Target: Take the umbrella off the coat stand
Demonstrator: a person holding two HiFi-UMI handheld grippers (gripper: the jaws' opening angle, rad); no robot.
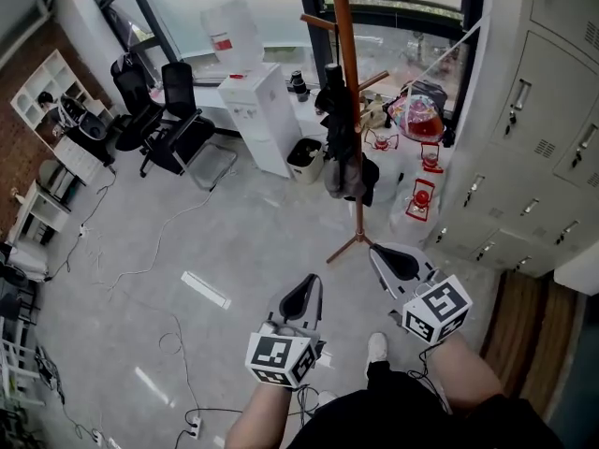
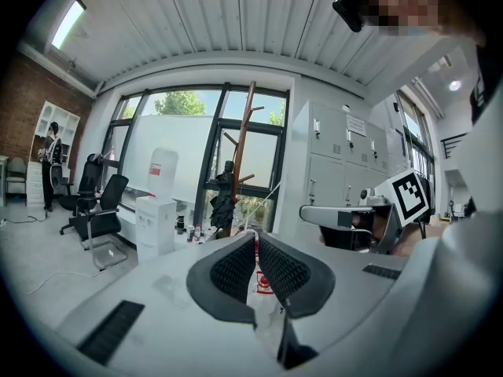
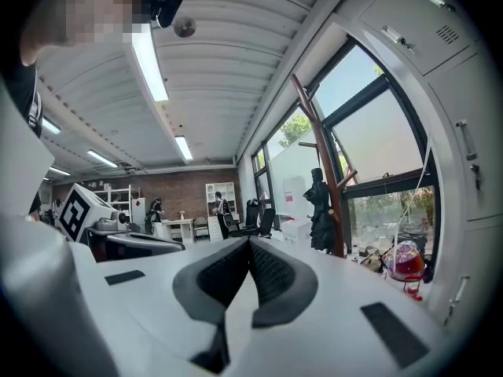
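Nothing of the task is done yet; the black umbrella [image 1: 343, 148] hangs folded on the coat stand [image 1: 348, 54] by the window, well apart from both grippers; the left gripper [image 1: 301, 299] and right gripper [image 1: 397, 263] have their jaws closed on nothing; approach, grasp and lift-off all remain.

The coat stand [image 1: 343, 26] is smooth reddish-brown wood, and the umbrella [image 1: 342, 157] on it is matt black cloth. The grey floor [image 1: 234, 241] has a faint gloss. The lockers [image 1: 524, 176] look like painted metal. The left gripper [image 2: 256, 236] has a matt grey plastic body and dimpled black pads [image 2: 234, 272].
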